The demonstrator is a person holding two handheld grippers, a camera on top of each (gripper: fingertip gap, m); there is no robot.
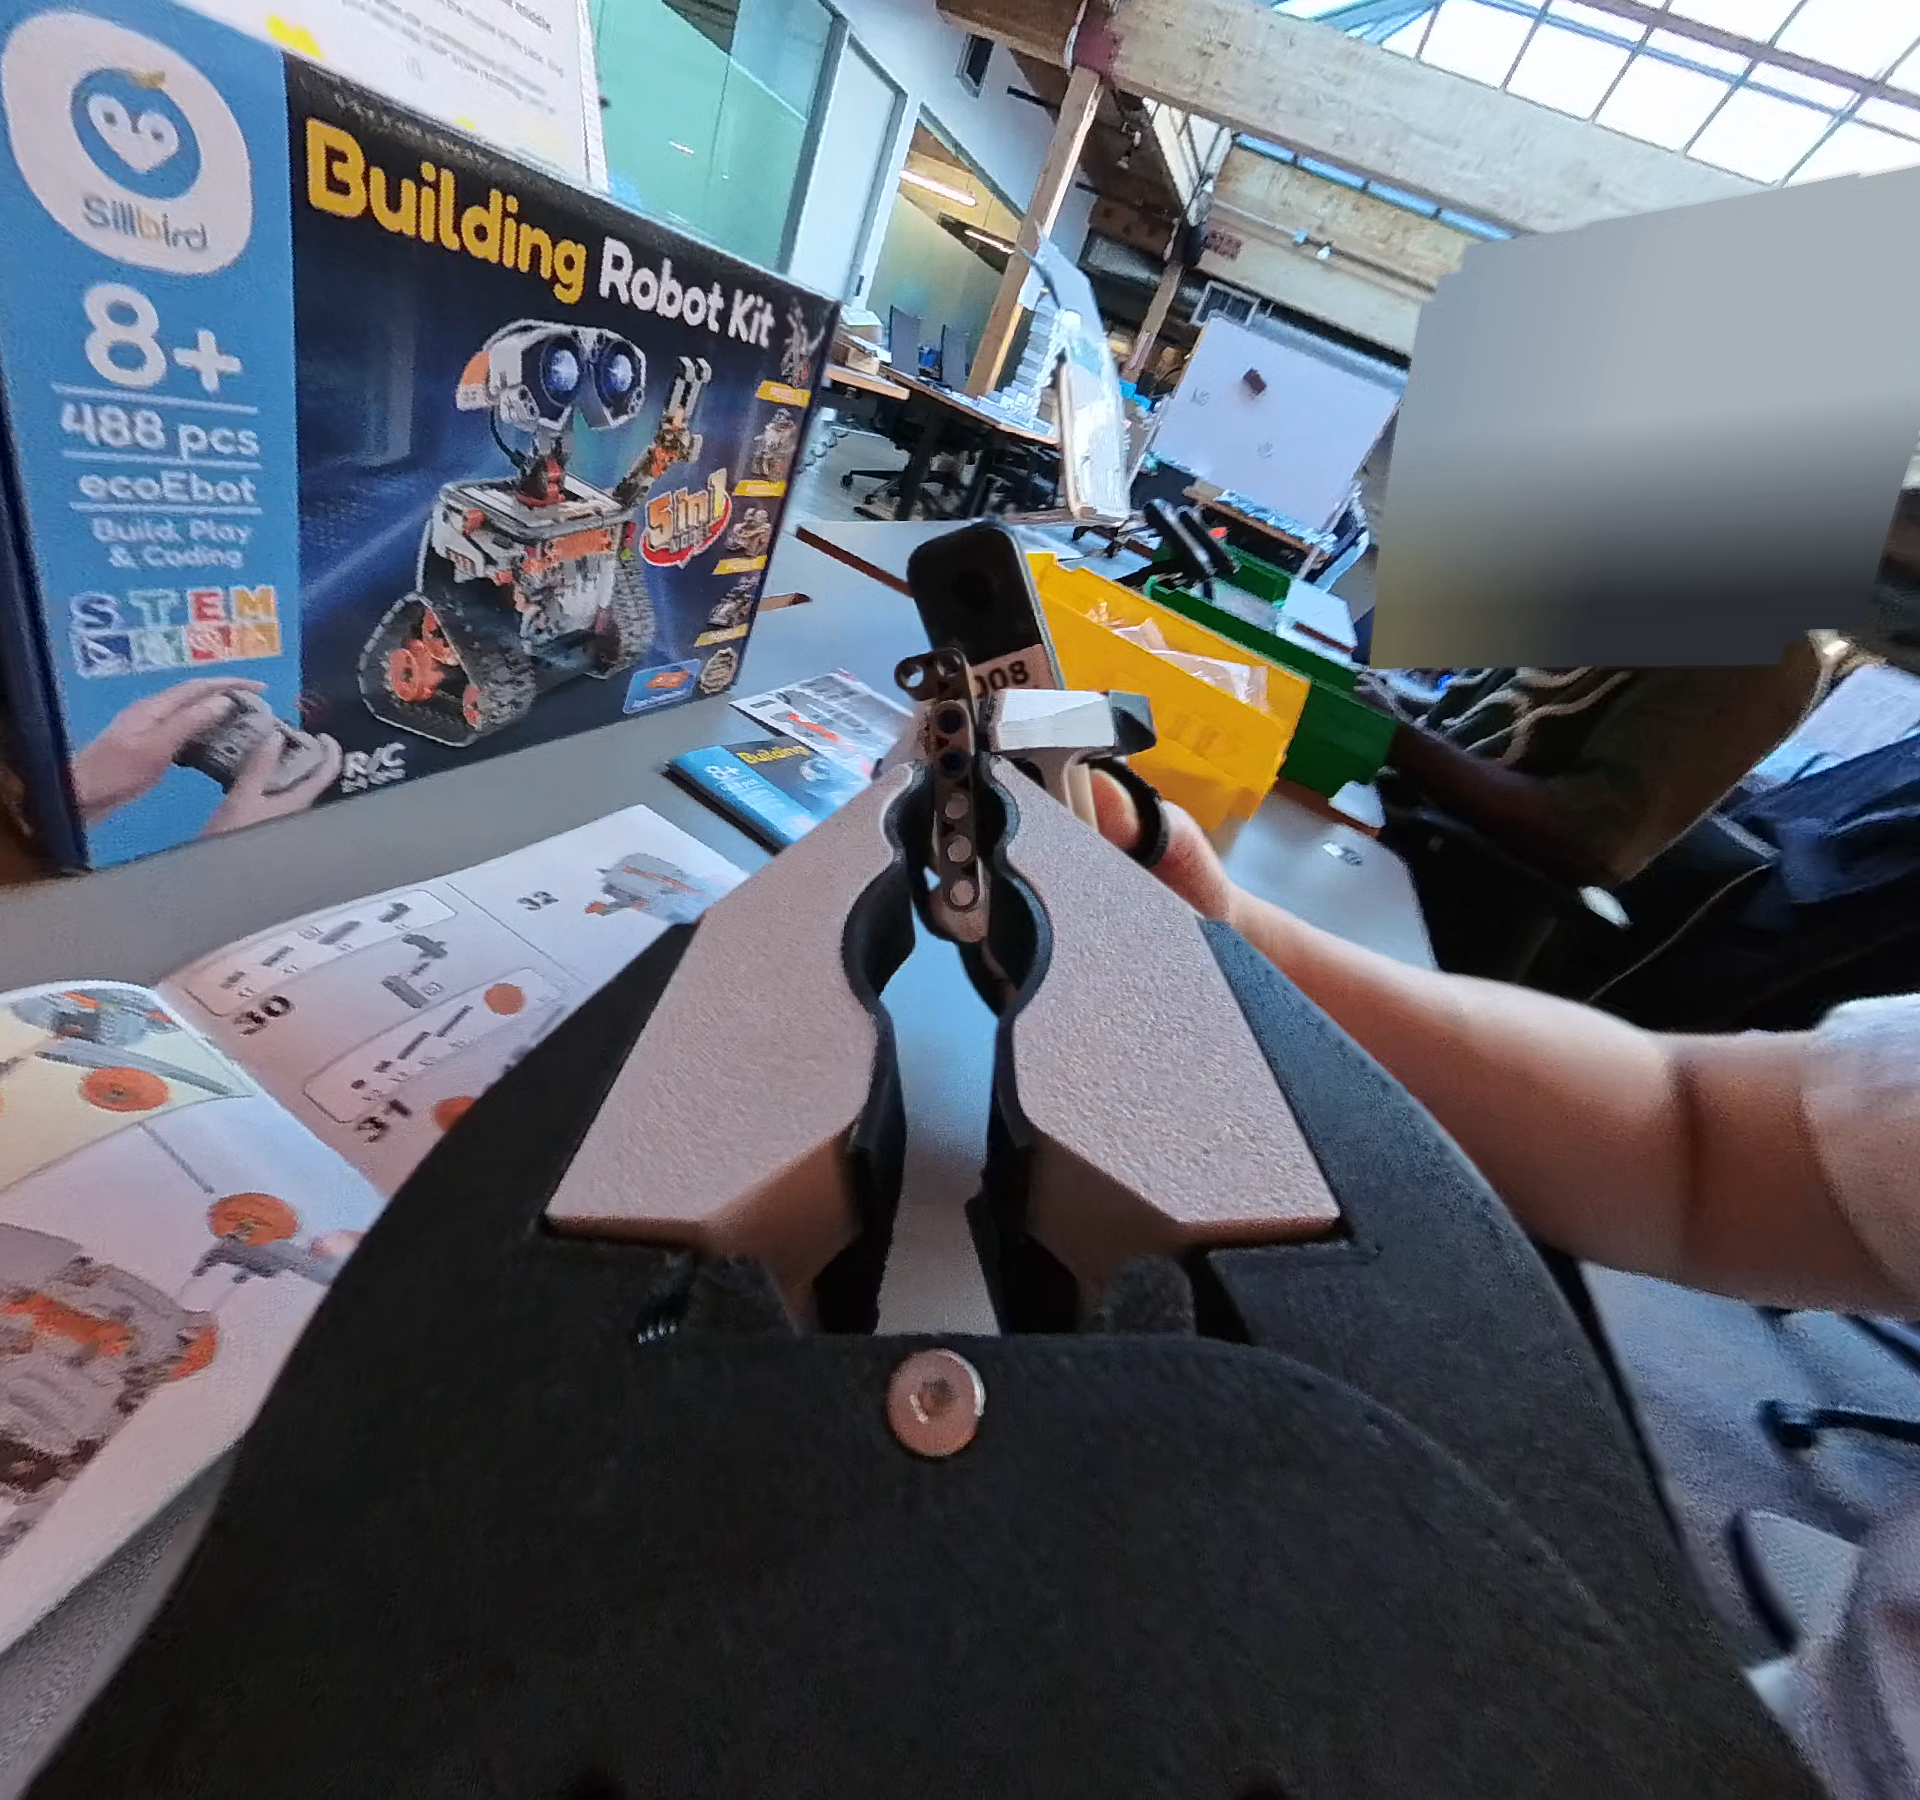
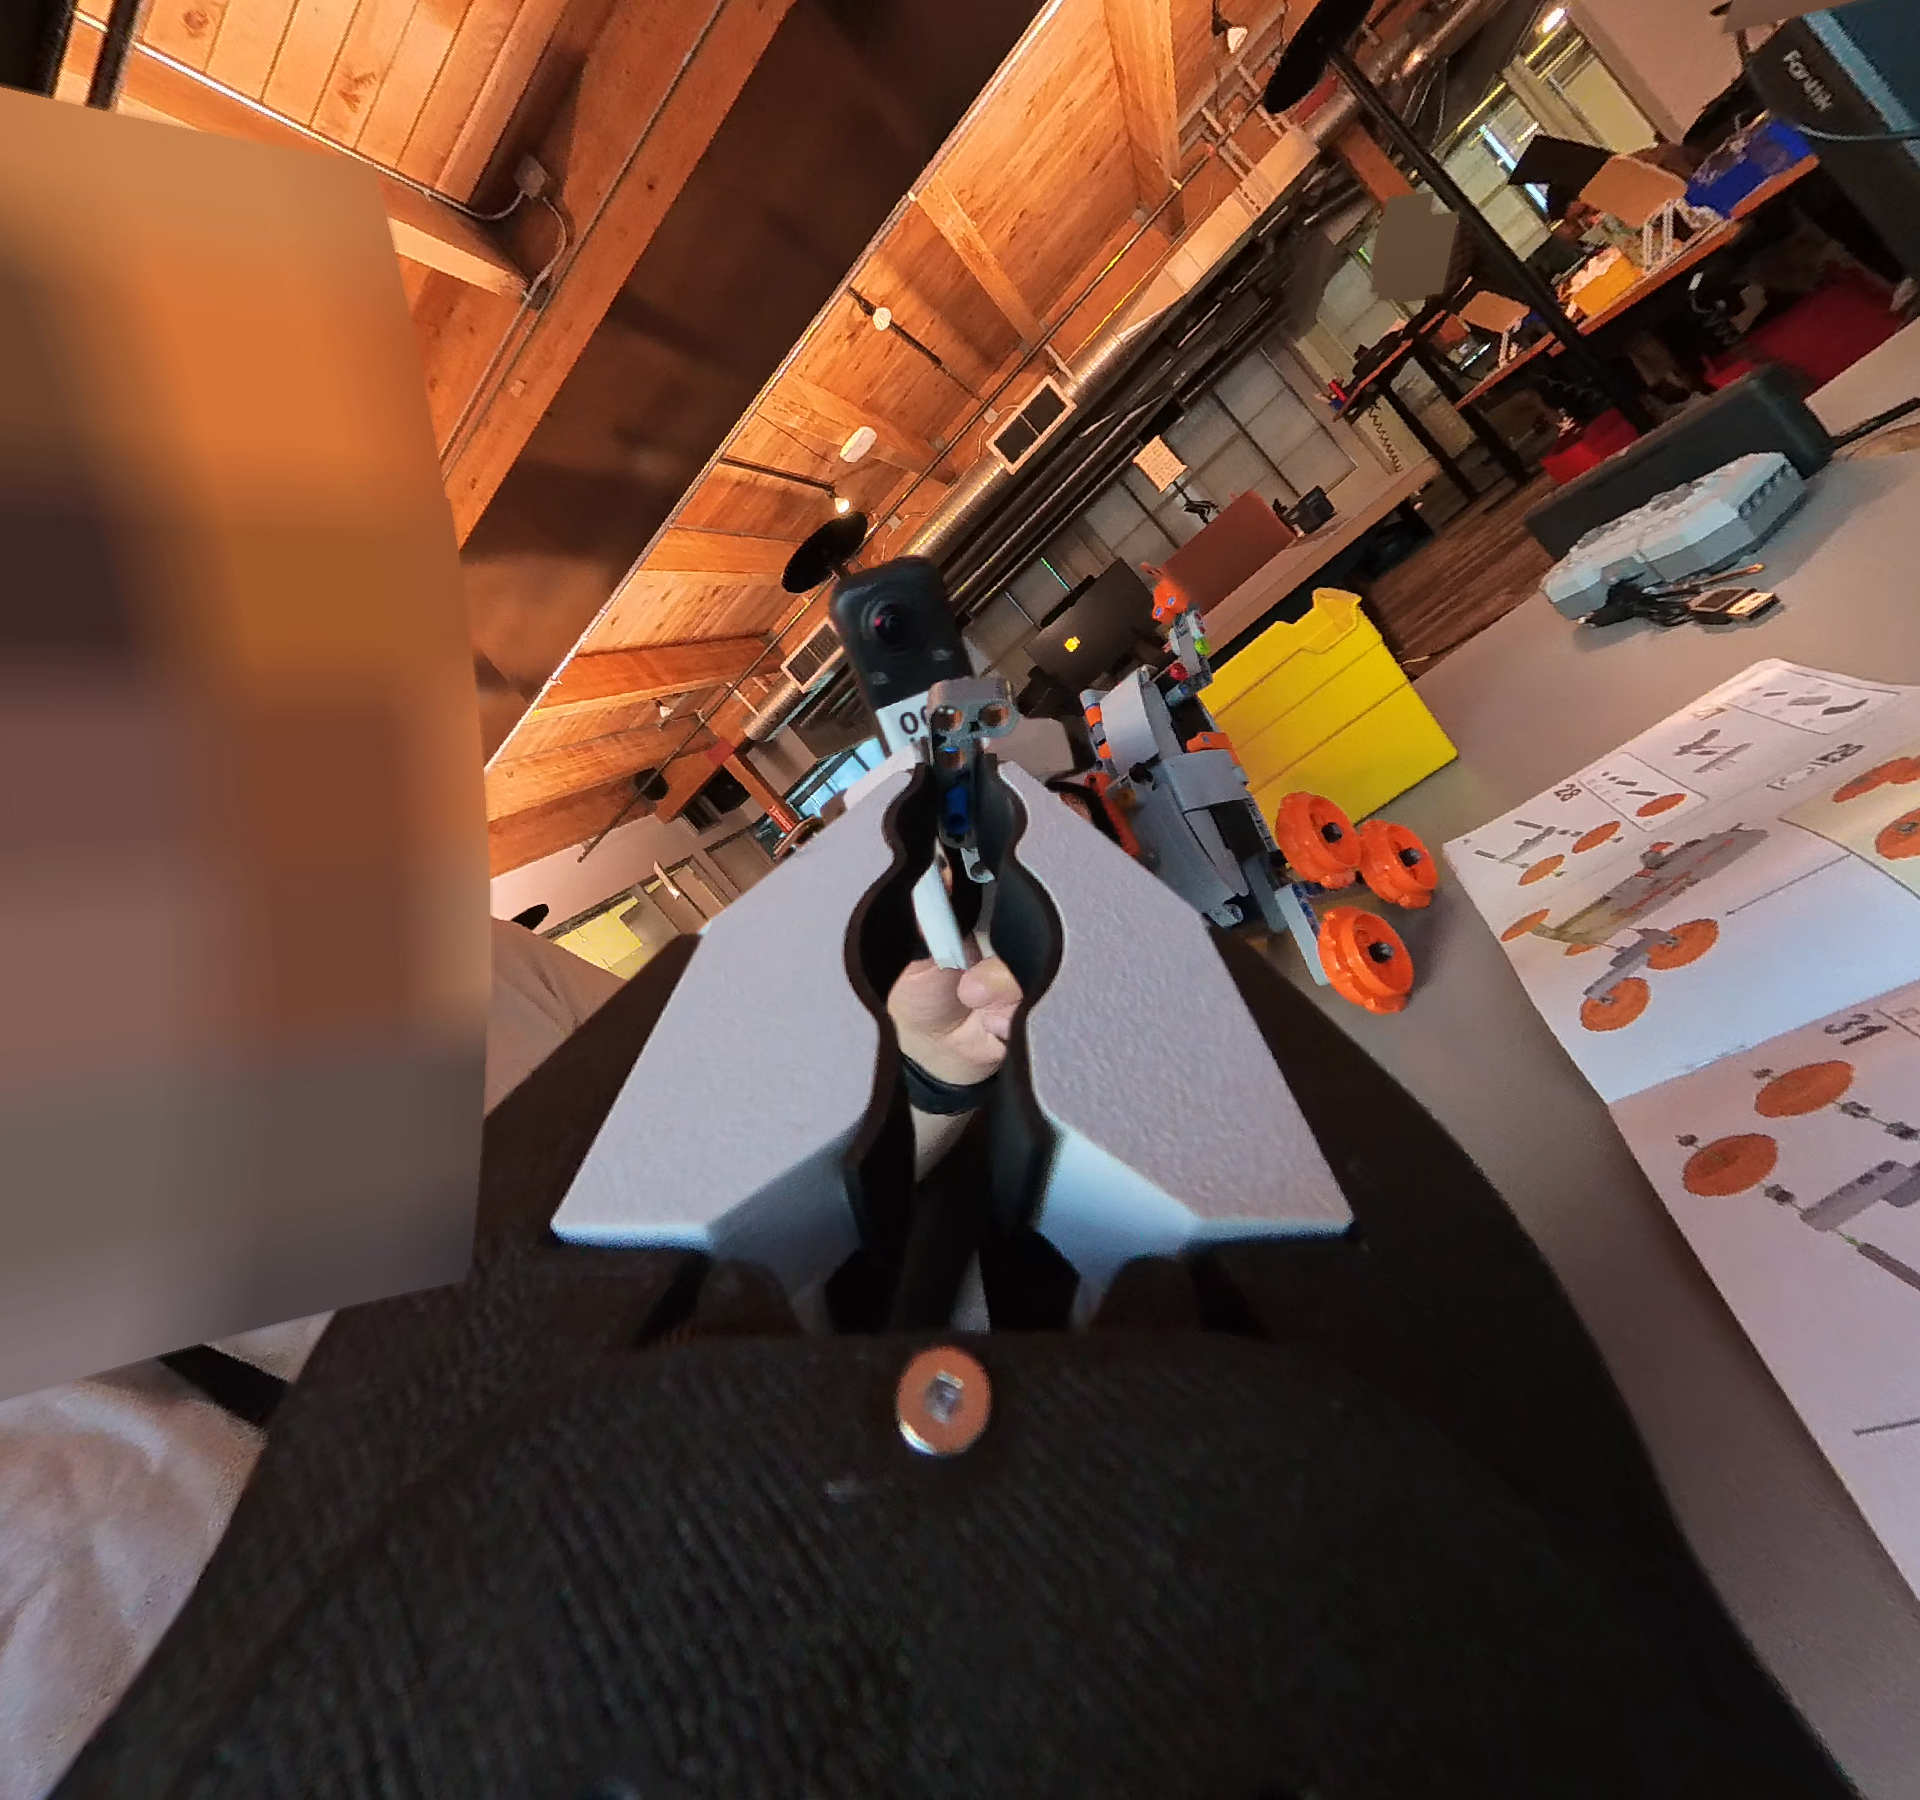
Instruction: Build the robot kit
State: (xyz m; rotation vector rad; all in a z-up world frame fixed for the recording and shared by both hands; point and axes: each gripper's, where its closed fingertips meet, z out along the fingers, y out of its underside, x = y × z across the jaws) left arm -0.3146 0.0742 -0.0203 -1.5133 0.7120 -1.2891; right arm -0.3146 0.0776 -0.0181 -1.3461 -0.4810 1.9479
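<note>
My left gripper is shut on a grey beam with a row of holes. The beam stands upright between the tips with blue pins in its upper holes, held above the table. The right gripper's pale fingers meet the beam's top from the far right in the left wrist view. In the right wrist view my right gripper is shut on a small grey holed part with a blue pin. I cannot tell whether the part is joined to the beam. A hand shows beyond the fingers.
A robot kit box stands at the left. An open instruction booklet lies on the grey table, and it also shows in the right wrist view. A partly built model with orange wheels stands before a yellow bin. A green bin sits behind. Left and right tips are no more than a few centimetres apart.
</note>
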